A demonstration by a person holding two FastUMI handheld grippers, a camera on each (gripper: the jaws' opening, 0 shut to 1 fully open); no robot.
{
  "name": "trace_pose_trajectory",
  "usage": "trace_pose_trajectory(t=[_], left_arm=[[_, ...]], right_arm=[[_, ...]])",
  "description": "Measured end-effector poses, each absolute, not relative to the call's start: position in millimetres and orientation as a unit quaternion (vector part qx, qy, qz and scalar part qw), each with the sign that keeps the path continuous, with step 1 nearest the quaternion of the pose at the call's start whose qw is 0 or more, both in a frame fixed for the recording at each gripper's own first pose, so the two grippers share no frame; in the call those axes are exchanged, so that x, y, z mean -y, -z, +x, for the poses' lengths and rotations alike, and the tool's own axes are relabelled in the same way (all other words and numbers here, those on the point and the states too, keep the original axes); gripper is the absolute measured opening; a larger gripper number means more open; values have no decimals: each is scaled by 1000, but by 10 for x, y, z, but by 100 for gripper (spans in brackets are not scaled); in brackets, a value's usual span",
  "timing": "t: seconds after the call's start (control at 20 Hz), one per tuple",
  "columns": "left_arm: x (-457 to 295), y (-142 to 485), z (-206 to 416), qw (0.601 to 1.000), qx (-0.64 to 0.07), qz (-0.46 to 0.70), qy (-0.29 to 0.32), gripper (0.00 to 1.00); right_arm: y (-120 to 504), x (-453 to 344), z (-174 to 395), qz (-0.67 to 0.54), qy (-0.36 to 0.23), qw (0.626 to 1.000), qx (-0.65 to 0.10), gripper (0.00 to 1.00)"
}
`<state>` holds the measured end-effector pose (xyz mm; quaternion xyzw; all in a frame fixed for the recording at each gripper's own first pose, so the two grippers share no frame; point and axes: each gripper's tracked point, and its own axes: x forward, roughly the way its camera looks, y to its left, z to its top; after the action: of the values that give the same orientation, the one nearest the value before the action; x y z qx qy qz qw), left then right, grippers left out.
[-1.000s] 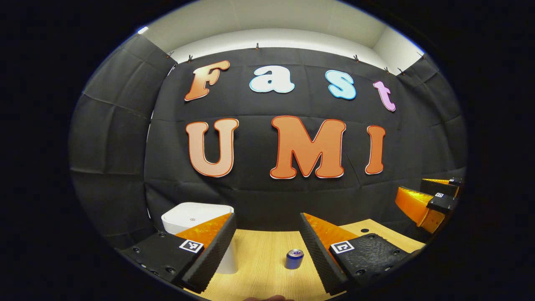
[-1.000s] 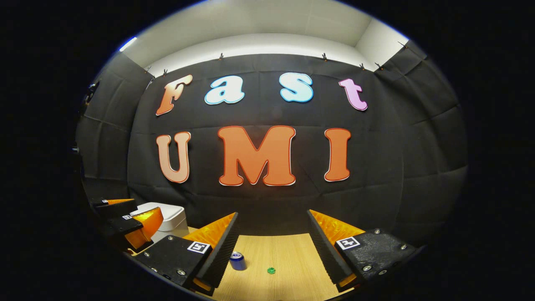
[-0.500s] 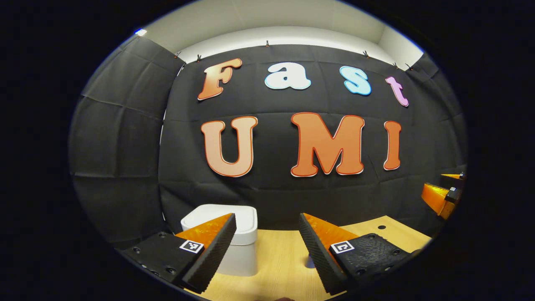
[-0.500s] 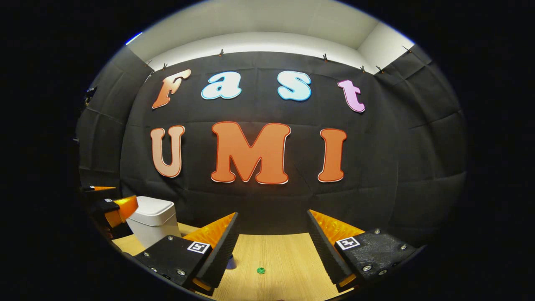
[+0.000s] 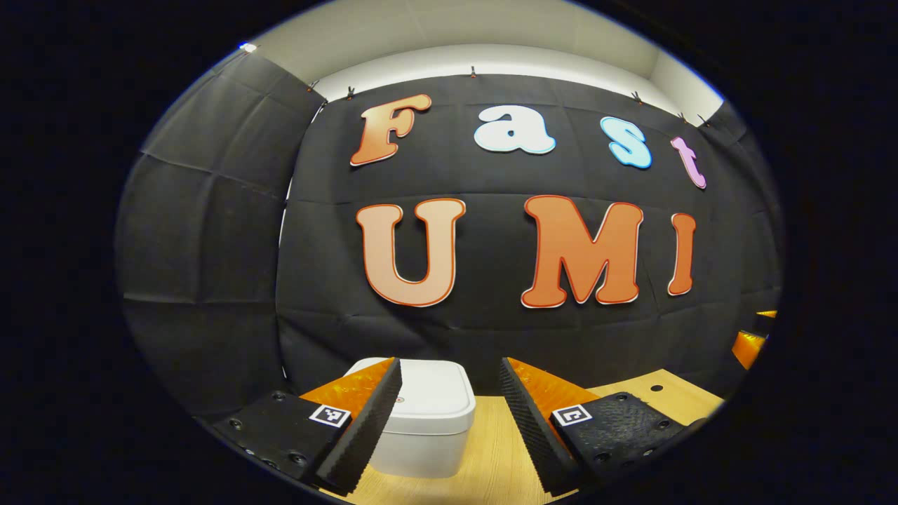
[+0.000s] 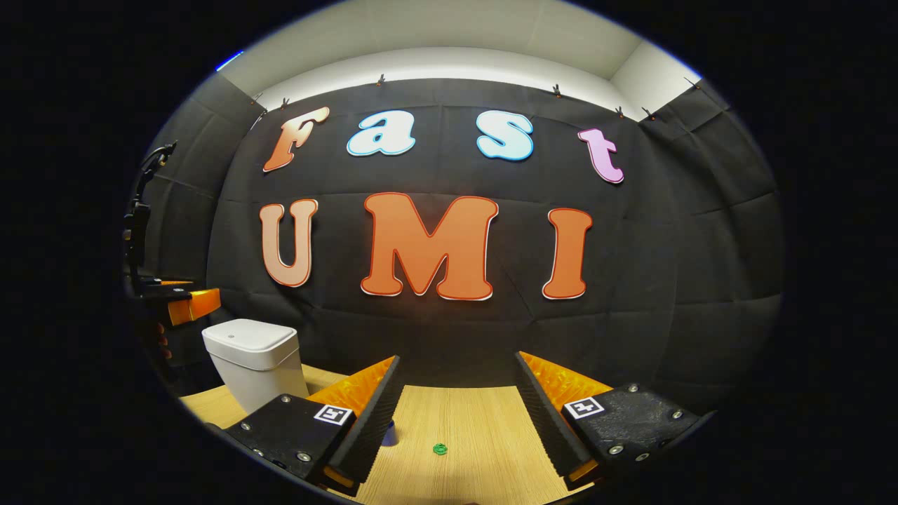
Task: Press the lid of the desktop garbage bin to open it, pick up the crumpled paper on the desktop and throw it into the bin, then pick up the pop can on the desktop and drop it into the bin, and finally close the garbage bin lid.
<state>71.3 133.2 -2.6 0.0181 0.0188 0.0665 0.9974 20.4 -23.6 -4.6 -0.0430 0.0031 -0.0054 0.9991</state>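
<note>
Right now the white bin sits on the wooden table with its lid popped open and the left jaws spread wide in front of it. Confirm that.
Not quite: the lid is closed, flat on the white bin, as the left gripper view shows. The rest holds: the bin stands on the wooden table and the left gripper has its jaws spread wide before it.

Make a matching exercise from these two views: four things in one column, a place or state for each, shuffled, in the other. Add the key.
Things
1. bin
2. left gripper
3. green bit
4. can

Places or states
A. mostly hidden behind a finger of the right gripper
B. lies on the table, between the right gripper's fingers
C. white, lid shut
D. open, lined up on the bin

Pairs: 1-C, 2-D, 3-B, 4-A
</note>
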Motion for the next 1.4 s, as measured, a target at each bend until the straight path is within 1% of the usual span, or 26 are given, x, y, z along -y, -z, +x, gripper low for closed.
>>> trace_pose_trajectory(t=[0.15,0.3,0.45,0.5,0.6,0.65,0.7,0.75,0.8,0.85,0.9,0.95,1.05,1.15,1.35,1.4], left_arm=[[-1659,-27,790,996,-16,22,-90,87],[-1822,27,850,995,-29,20,-98,83],[-1791,70,924,995,-32,24,-88,78],[-1813,102,948,995,-35,24,-91,75],[-1796,176,1029,996,-46,12,-81,75],[-1804,259,1063,995,-56,12,-79,71],[-1873,331,1125,994,-63,12,-84,52],[-1911,401,1141,994,-73,5,-87,44],[-1993,454,1203,993,-79,-3,-91,21],[-2035,458,1208,992,-84,-8,-95,16],[-2061,479,1277,992,-90,-13,-91,1],[-2004,564,1326,992,-105,-21,-68,1],[-1967,697,1460,990,-127,-20,-49,0],[-2020,878,1592,985,-163,-4,-49,0],[-1963,1428,1728,972,-233,-24,-33,0],[-1976,1449,1714,968,-247,-25,-36,0]], right_arm=[[84,249,224,-42,8,999,-9,94],[172,288,216,-38,13,999,-19,94],[243,286,262,-32,18,999,-32,94],[269,272,277,-31,18,999,-36,94],[309,258,300,-31,17,999,-42,94],[332,251,313,-32,16,998,-44,94],[342,238,323,-34,16,998,-45,94],[342,222,343,-36,16,998,-45,94],[346,214,358,-38,16,998,-46,94],[345,210,361,-40,17,998,-46,94],[346,207,371,-42,17,998,-47,94],[371,200,395,-44,18,998,-49,94],[401,186,421,-45,19,997,-53,94],[443,149,439,-46,20,997,-59,94],[474,140,412,-54,25,996,-62,94],[494,127,417,-55,25,996,-64,94]])
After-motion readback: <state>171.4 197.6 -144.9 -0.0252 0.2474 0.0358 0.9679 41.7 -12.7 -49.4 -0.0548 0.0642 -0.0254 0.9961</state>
